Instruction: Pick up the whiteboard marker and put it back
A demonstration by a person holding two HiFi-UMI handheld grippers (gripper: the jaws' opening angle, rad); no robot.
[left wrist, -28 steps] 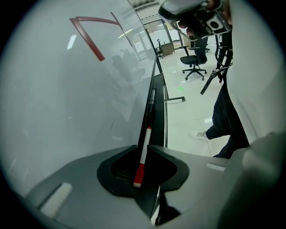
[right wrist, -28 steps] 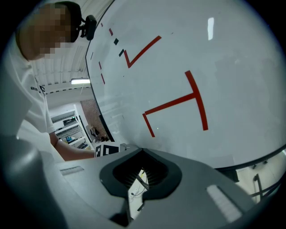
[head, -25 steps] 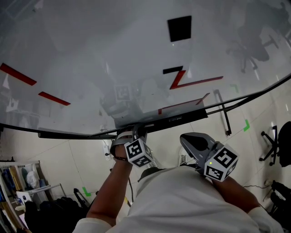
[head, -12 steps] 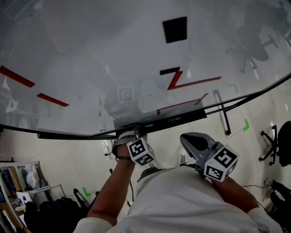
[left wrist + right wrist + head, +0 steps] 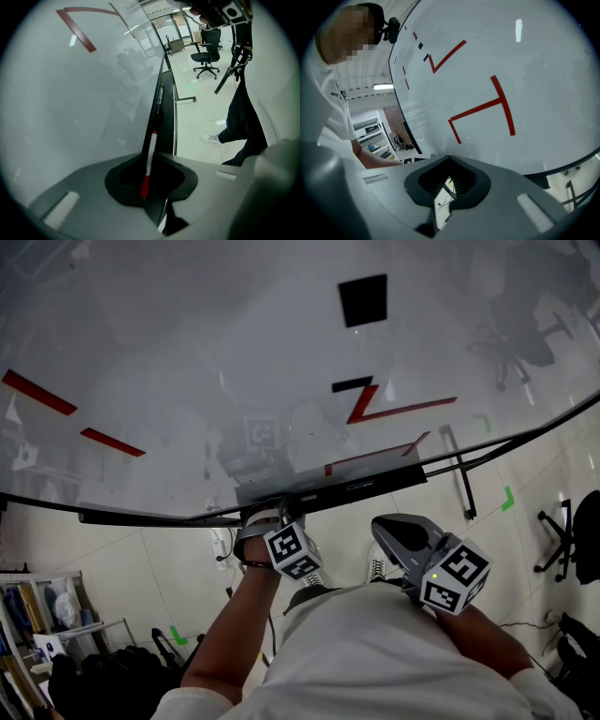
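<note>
A whiteboard marker point(image 5: 151, 150), white with a red end, points forward along the black tray point(image 5: 160, 101) at the foot of the whiteboard point(image 5: 187, 352). Its red end sits in the hollow of my left gripper point(image 5: 149, 185), whose jaws stand closed around it. In the head view my left gripper point(image 5: 279, 510) is right at the tray point(image 5: 356, 487), and the marker is hidden there. My right gripper point(image 5: 386, 527) hangs lower, away from the board. Its jaws are shut with nothing between them in the right gripper view point(image 5: 447, 180).
Red lines and black patches mark the whiteboard point(image 5: 487, 70). The board's stand foot point(image 5: 459, 474) rests on the tiled floor. Office chairs point(image 5: 206, 58) stand further off, one point(image 5: 562, 531) at the right. Shelving point(image 5: 47, 615) fills the lower left.
My left gripper has shifted slightly to the right along the tray. The right gripper has stayed where it was.
</note>
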